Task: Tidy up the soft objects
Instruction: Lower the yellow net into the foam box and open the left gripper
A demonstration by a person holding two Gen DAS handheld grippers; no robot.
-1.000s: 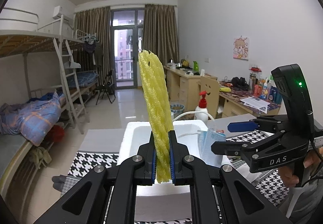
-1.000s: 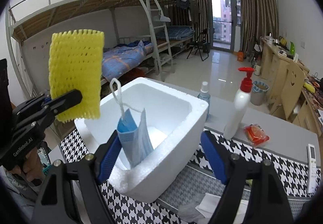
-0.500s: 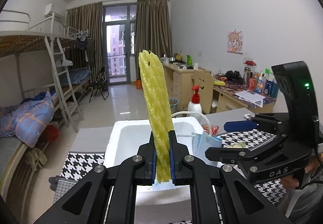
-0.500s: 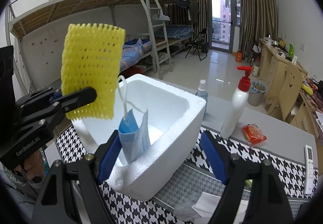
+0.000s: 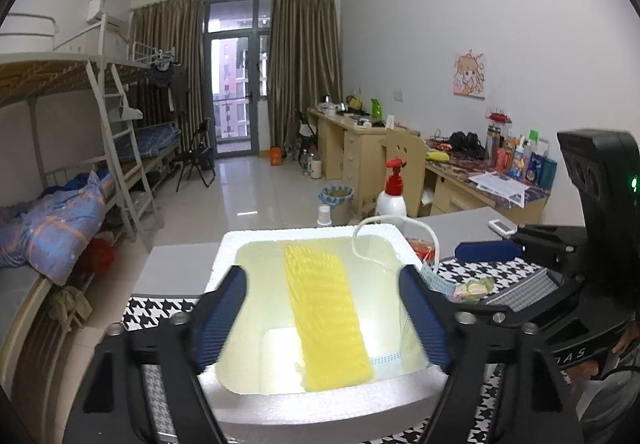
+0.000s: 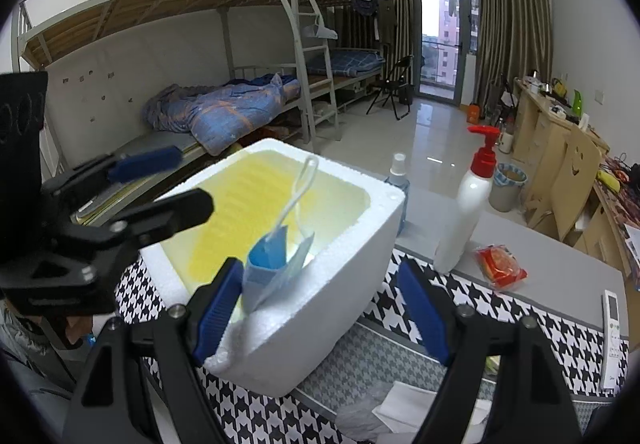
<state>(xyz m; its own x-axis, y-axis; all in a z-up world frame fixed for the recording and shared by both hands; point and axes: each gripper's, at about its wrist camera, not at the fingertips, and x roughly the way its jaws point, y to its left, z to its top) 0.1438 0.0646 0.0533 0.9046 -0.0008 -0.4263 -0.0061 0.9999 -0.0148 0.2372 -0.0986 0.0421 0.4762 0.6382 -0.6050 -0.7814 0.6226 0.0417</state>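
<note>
Released since the earlier frame, the foam net [image 5: 326, 318] lies inside the box [image 5: 320, 402]; the left tongs [image 5: 322, 320] have just been opening, now wide and empty. Right tongs [image 6: 320, 310] gape beside the mask [image 6: 272, 268]: nudge it in gently.

Yellow foam net [image 5: 326, 318] motion-blurred

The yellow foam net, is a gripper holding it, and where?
No. The yellow foam net lies loose in the white foam box. The left gripper, just opened, holds nothing, as does the right gripper.
</note>
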